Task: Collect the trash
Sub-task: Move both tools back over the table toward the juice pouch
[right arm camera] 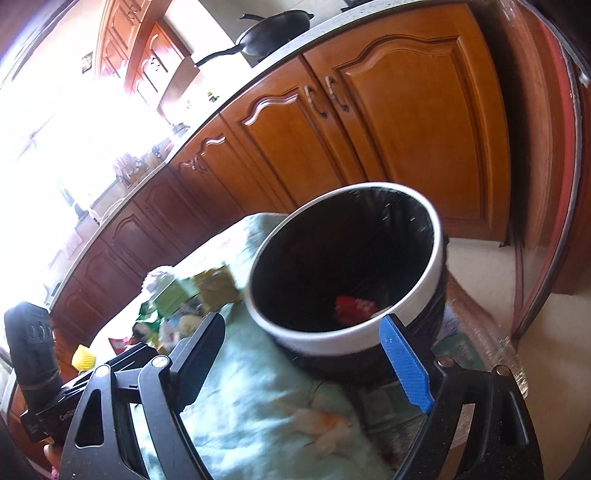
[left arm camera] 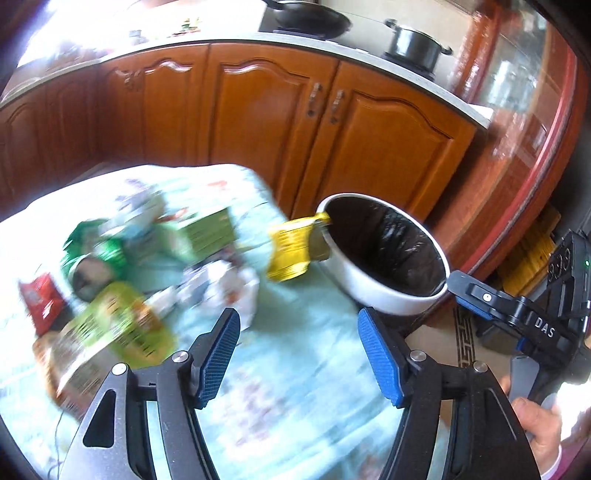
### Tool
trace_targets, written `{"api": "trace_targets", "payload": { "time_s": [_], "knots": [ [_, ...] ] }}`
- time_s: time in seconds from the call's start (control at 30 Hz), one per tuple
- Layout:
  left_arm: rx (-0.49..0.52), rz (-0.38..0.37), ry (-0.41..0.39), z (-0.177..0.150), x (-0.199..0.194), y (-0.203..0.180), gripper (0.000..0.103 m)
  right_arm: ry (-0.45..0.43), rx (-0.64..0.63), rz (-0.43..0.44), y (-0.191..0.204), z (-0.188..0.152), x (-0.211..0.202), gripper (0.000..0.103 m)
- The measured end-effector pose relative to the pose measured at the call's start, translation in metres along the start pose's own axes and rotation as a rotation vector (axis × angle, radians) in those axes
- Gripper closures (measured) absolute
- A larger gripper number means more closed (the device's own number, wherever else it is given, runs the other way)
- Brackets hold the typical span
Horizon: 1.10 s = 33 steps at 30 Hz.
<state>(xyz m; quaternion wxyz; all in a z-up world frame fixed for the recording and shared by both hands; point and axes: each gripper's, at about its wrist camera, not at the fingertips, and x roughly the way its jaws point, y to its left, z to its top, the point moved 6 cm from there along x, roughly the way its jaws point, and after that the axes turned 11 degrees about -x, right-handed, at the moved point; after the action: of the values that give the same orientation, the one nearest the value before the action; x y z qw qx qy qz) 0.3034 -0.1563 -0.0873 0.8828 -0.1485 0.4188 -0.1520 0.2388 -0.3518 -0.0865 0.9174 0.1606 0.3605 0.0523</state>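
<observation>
A white bin [left arm camera: 391, 295] with a black liner stands at the table's right end. A yellow packet [left arm camera: 290, 254] is blurred against the outside of its left rim; I cannot tell whether it rests there. Trash lies heaped on the pale green cloth [left arm camera: 295, 369]: green boxes [left arm camera: 207, 232], a red wrapper [left arm camera: 42, 299], a yellow-green packet [left arm camera: 122, 328]. My left gripper [left arm camera: 298, 315] hangs open over the cloth with nothing between its fingers. My right gripper [right arm camera: 301, 323] is open in front of the bin [right arm camera: 437, 240], also without anything in it. A red wrapper [right arm camera: 354, 308] lies inside the bin.
Wooden kitchen cabinets [left arm camera: 266, 110] run close behind the table, with a pan [left arm camera: 310, 18] and a pot [left arm camera: 417, 42] on the counter. A red-framed glass door [left arm camera: 524, 122] stands at the right. A hand [left arm camera: 535, 417] grips the right tool's black body [left arm camera: 539, 325].
</observation>
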Motion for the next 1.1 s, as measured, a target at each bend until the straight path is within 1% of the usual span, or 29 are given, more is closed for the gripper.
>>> {"api": "trace_targets", "payload": {
  "time_s": [0.27,0.47,0.57,0.7,0.83,1.0,1.1],
  "knots": [
    [-0.078,0.051,-0.033,-0.015,-0.044,0.050,0.037,0.027,-0.033,0.060,0.045,-0.016,0.003,0.014],
    [-0.100,0.085,-0.046,-0.021,-0.068,0.080,0.037,0.065,-0.070,0.098,0.076,-0.029,0.016,0.014],
    [-0.090,0.091,-0.047,-0.020,-0.075,0.090,0.037,0.082,-0.083,0.112,0.089,-0.033,0.023,0.014],
    [-0.033,0.093,-0.039,-0.015,-0.079,0.098,0.037,0.098,-0.107,0.129,0.104,-0.037,0.029,0.014],
    [0.098,0.108,-0.017,-0.006,-0.076,0.103,0.037,0.116,-0.129,0.149,0.117,-0.041,0.037,0.014],
    [0.250,0.117,0.063,0.004,-0.059,0.109,0.035,0.136,-0.147,0.169,0.129,-0.040,0.051,0.014],
    [0.293,0.143,0.094,0.010,-0.046,0.116,0.031,0.149,-0.151,0.184,0.134,-0.038,0.061,0.014]
  ]
}}
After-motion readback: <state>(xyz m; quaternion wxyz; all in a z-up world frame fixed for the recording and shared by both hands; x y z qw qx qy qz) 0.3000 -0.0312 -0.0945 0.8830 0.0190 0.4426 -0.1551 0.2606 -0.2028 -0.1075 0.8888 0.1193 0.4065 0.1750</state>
